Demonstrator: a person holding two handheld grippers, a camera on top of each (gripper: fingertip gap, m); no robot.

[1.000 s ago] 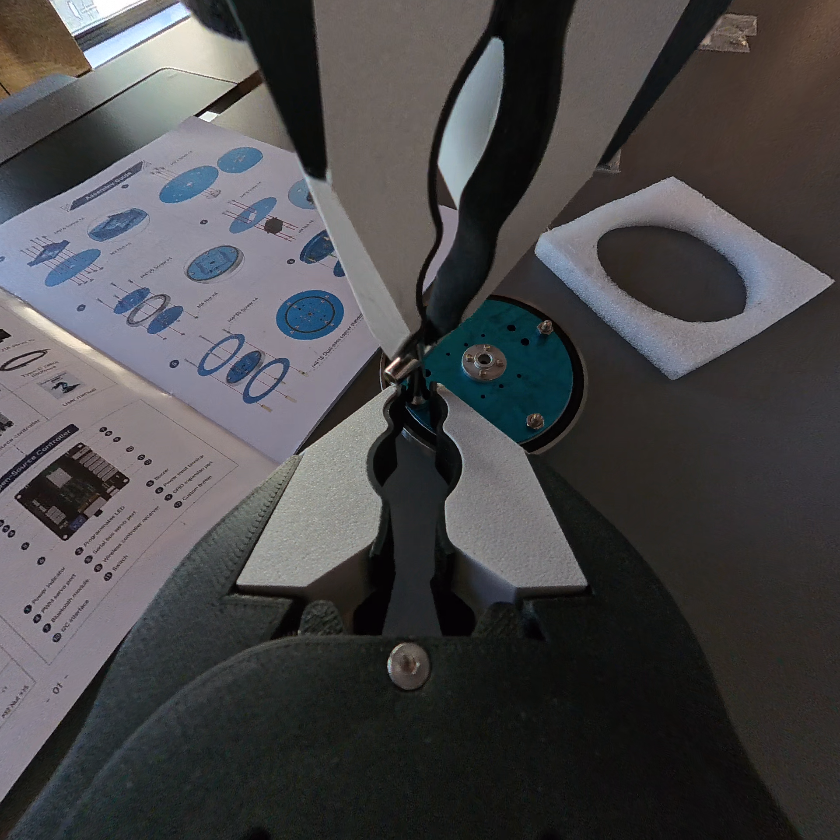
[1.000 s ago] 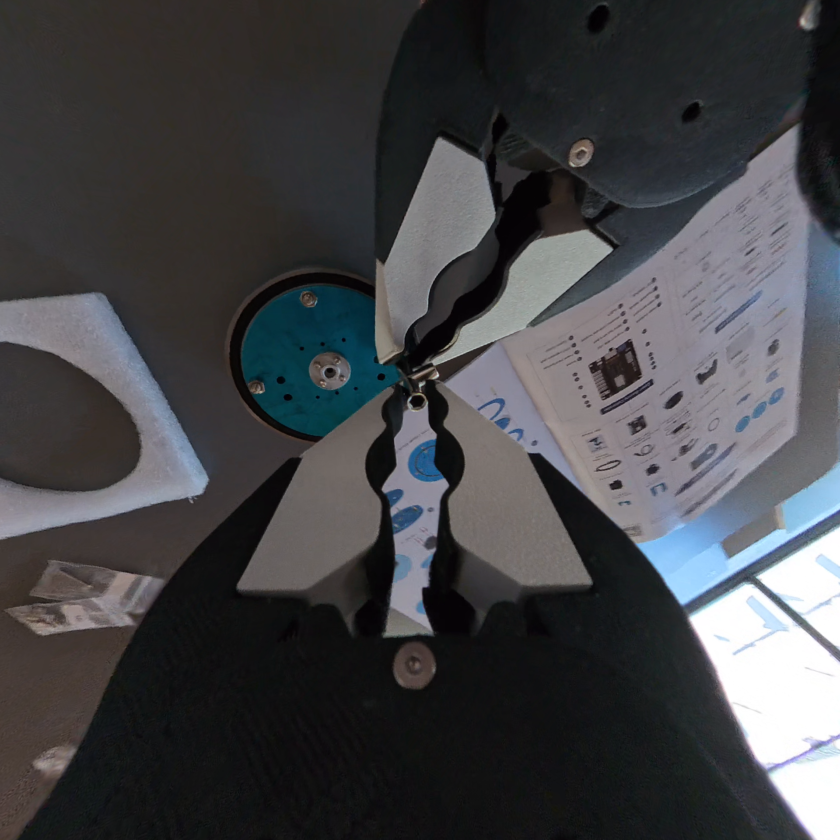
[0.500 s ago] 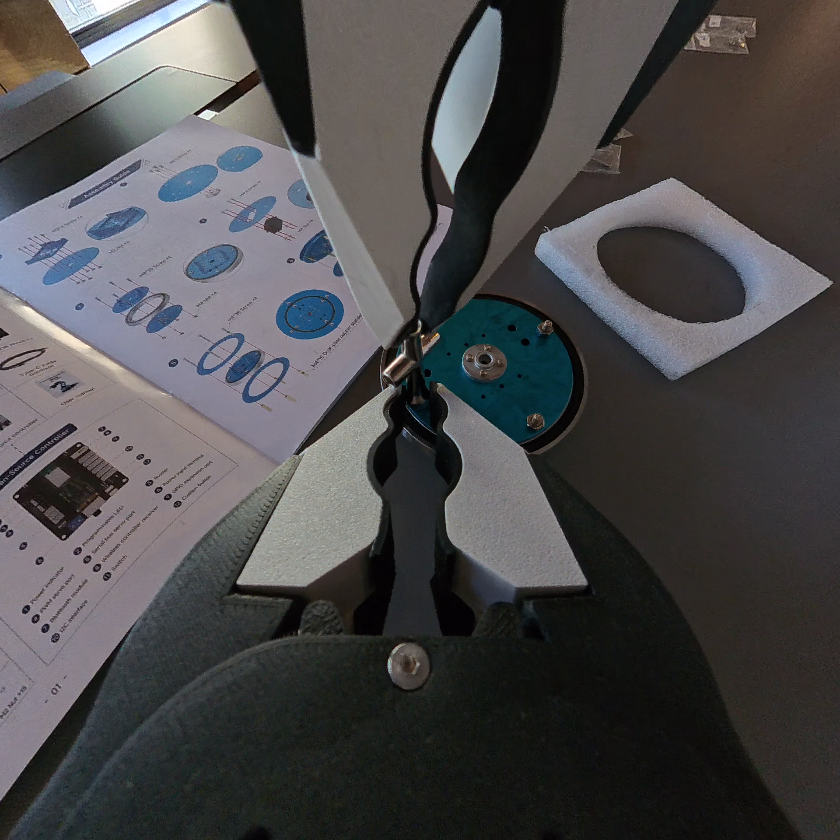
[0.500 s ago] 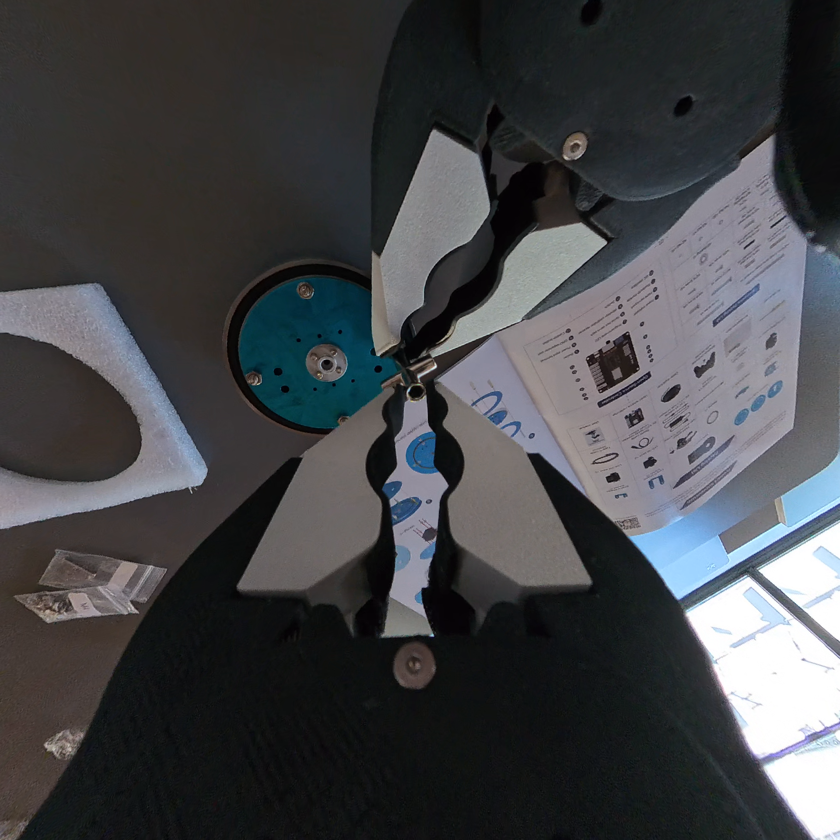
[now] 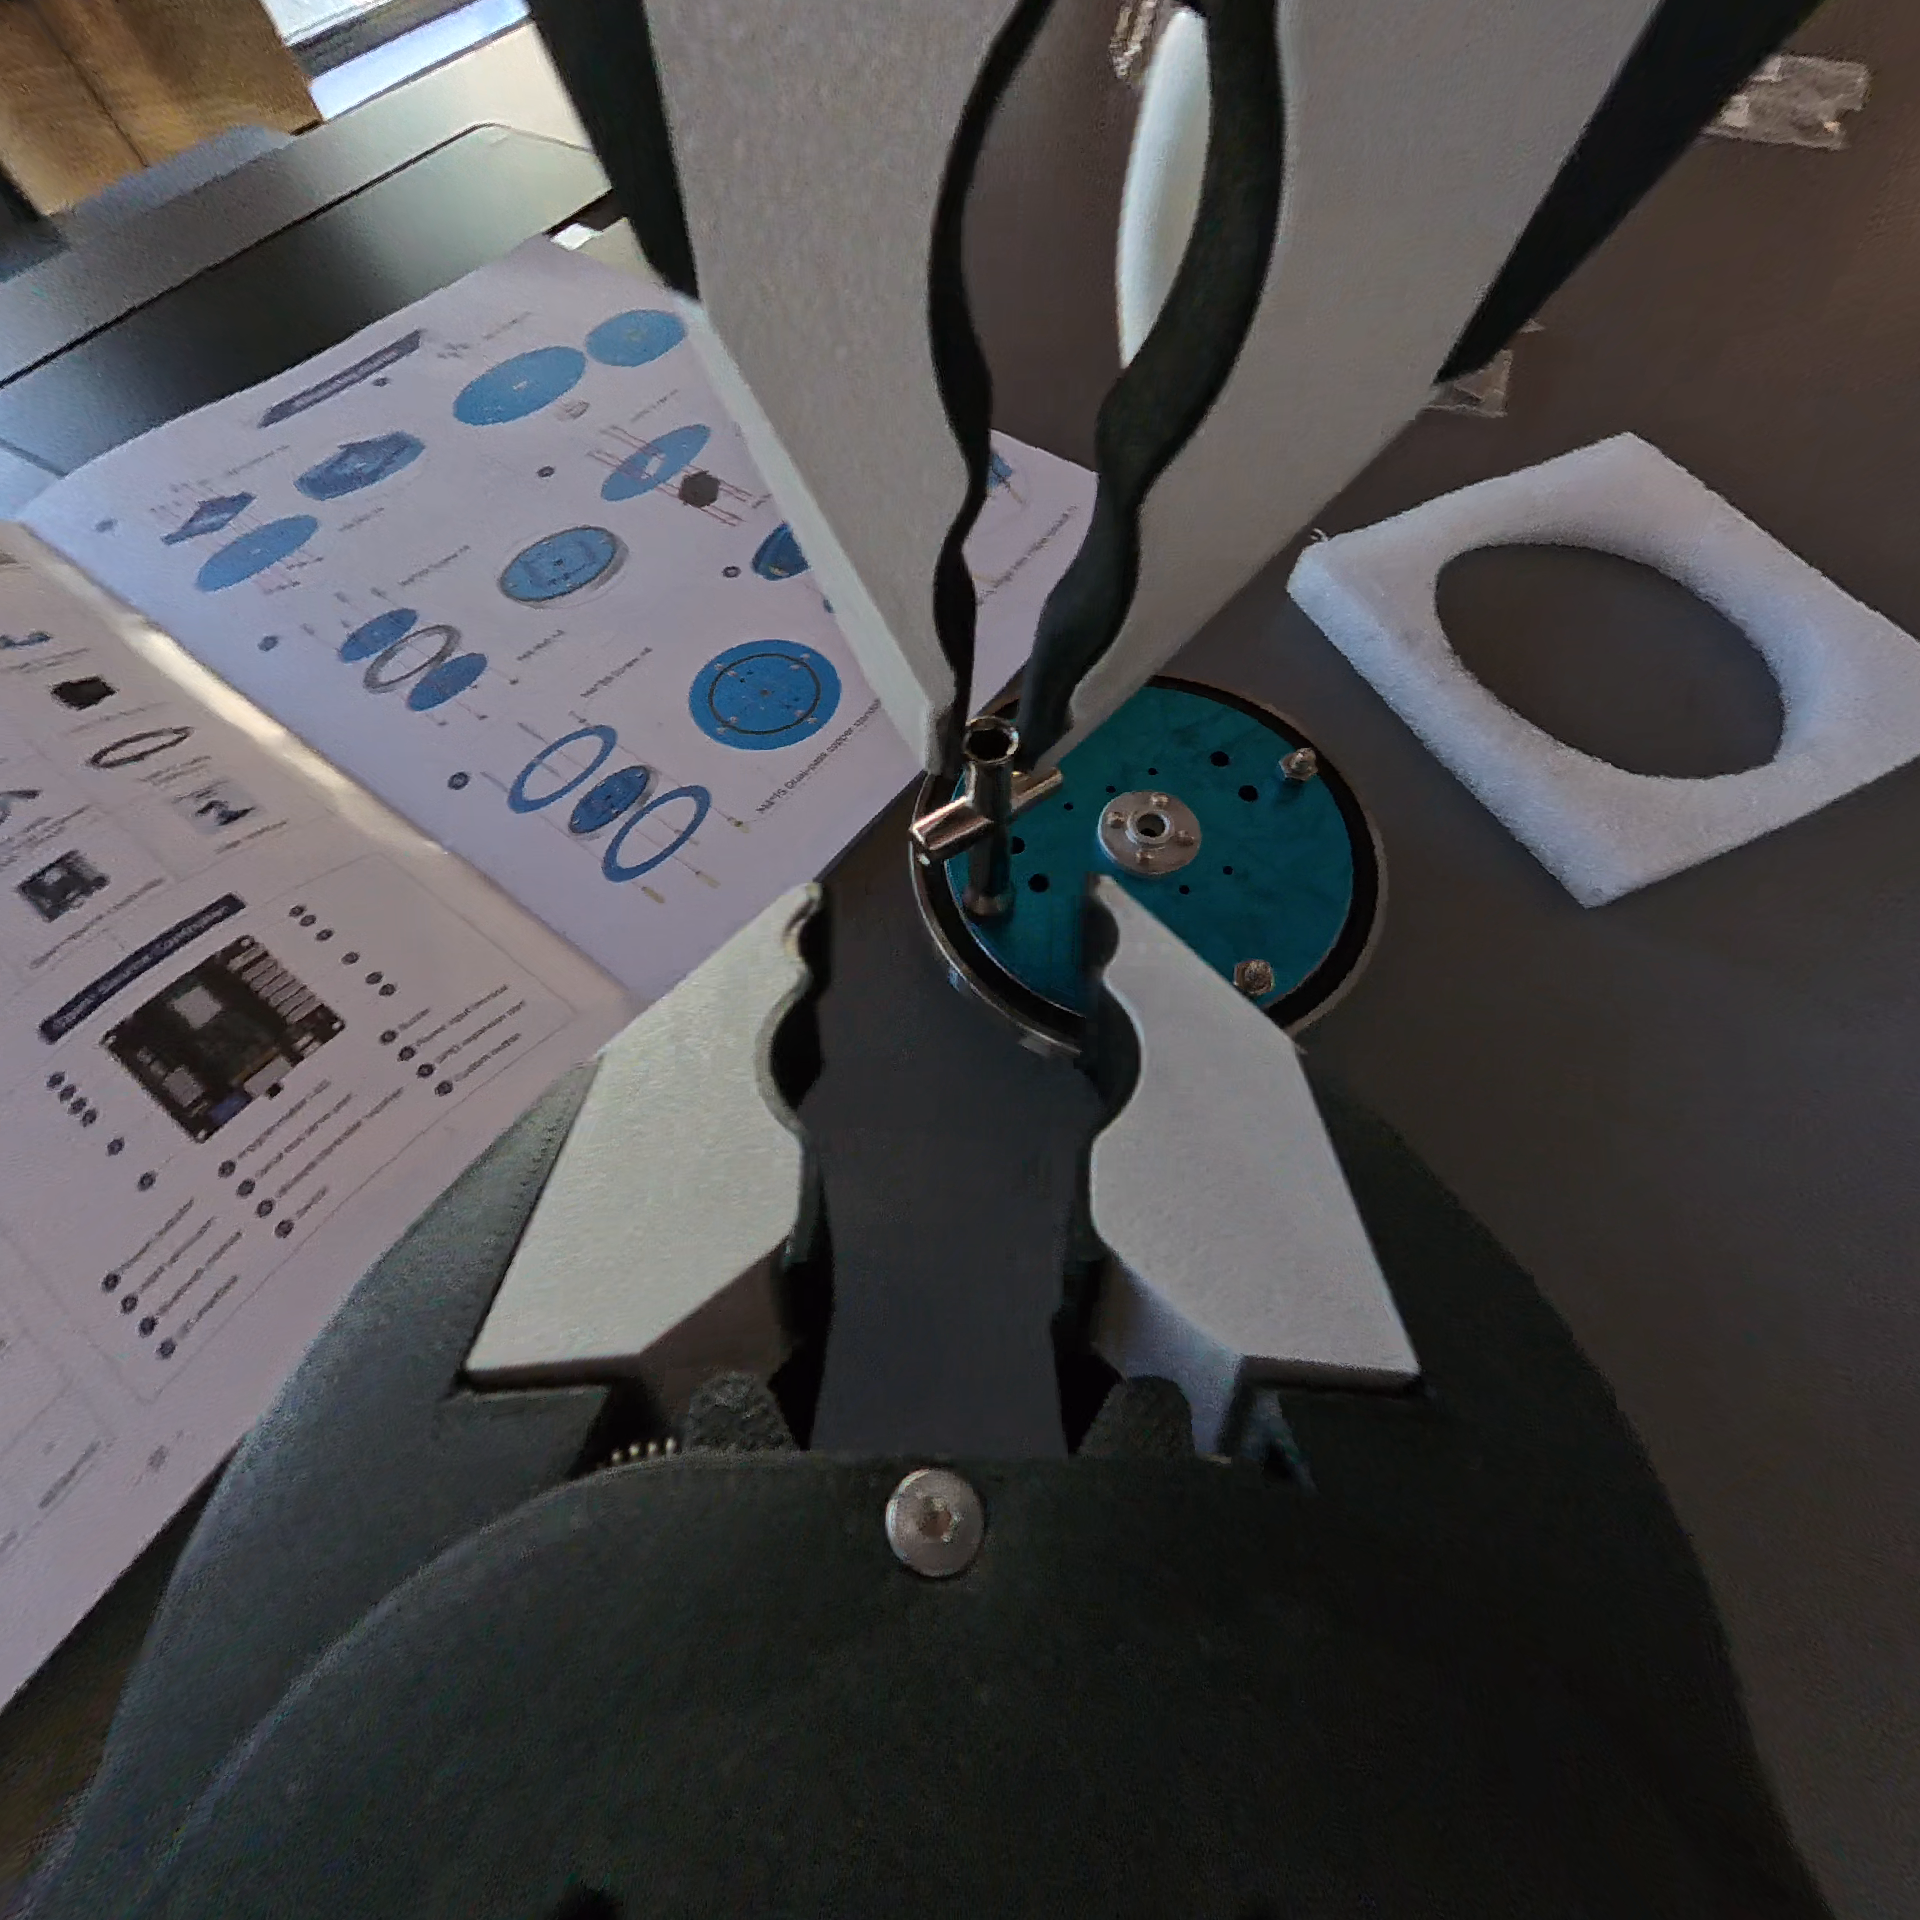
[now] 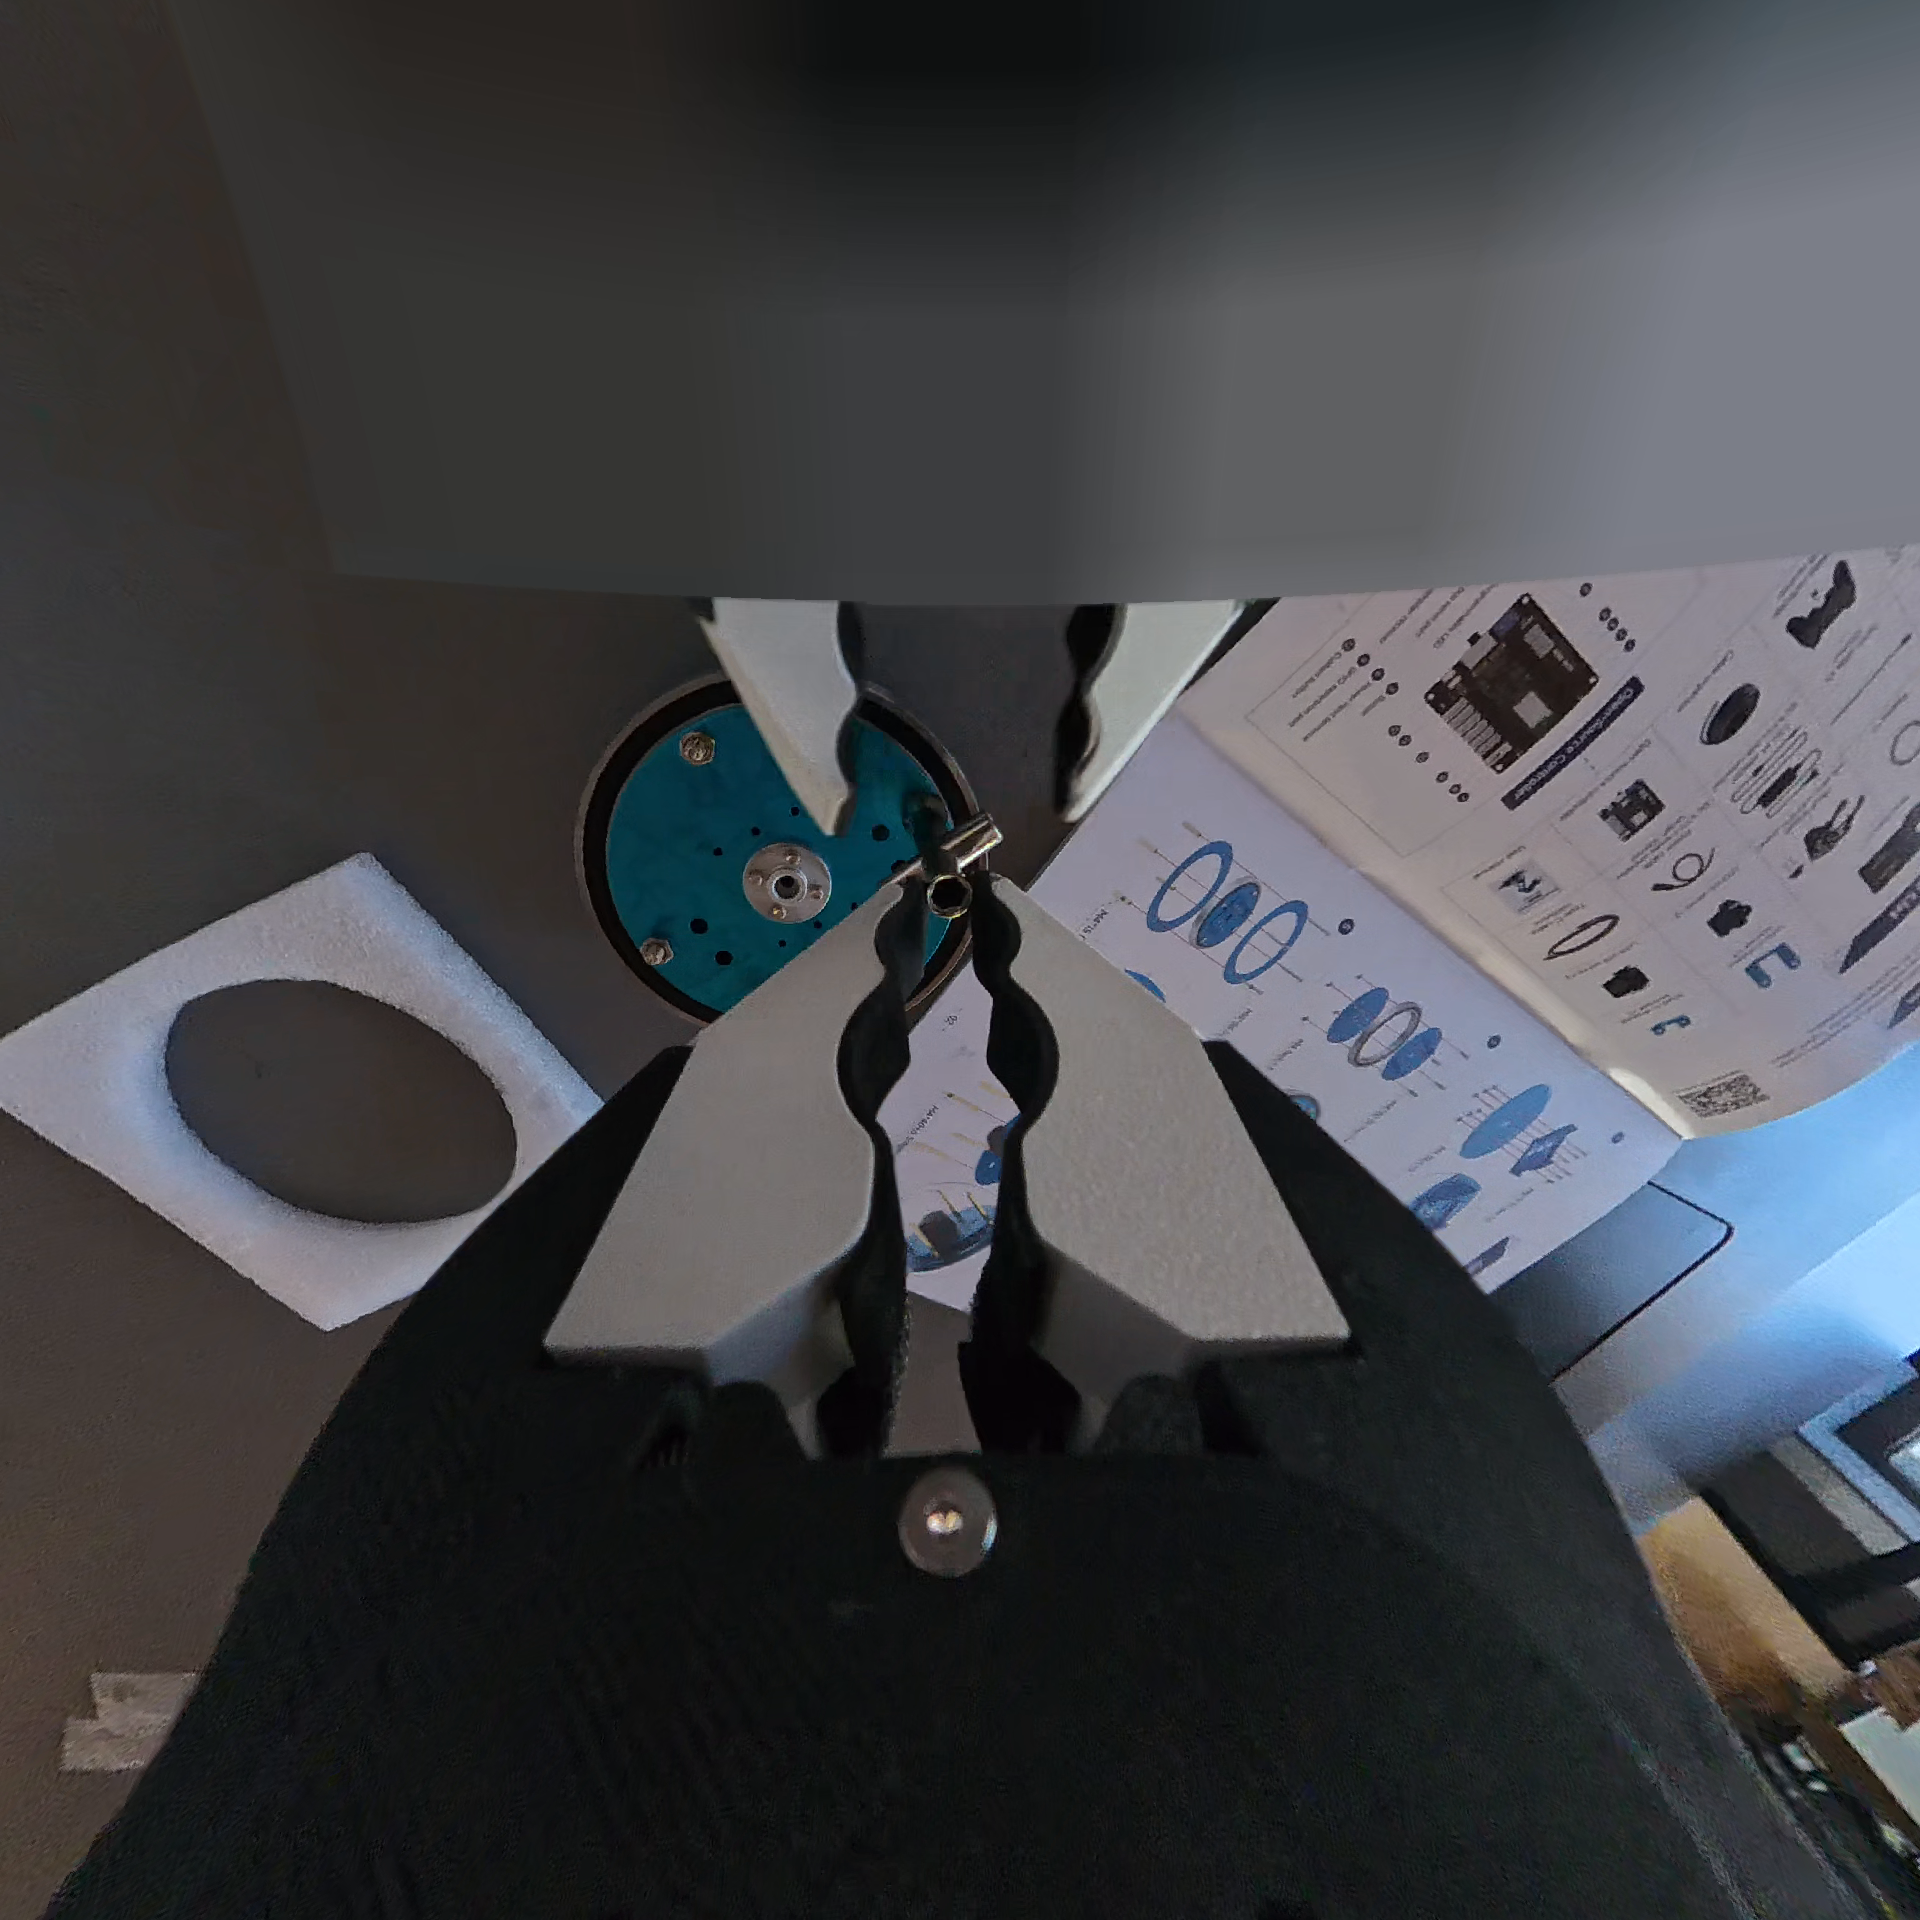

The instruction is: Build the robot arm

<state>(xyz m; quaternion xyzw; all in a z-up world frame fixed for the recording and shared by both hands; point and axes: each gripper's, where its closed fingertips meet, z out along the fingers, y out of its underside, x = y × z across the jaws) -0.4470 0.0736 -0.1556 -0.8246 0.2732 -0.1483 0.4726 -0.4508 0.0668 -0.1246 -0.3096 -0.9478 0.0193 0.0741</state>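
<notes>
Right gripper [image 6: 943, 906] — clamping cross wrench [image 6: 951, 864]

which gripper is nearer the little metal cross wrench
Right. The right gripper has its fingers closed on the top end of the cross wrench, which stands on the blue disc. The left gripper is open just beside it, not touching.

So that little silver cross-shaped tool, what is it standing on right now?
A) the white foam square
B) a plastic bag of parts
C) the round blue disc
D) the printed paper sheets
C: the cross-shaped tool stands with its lower end on the blue disc near the disc's edge, pinched at the top by the right gripper; the foam square lies apart, to one side.
</notes>
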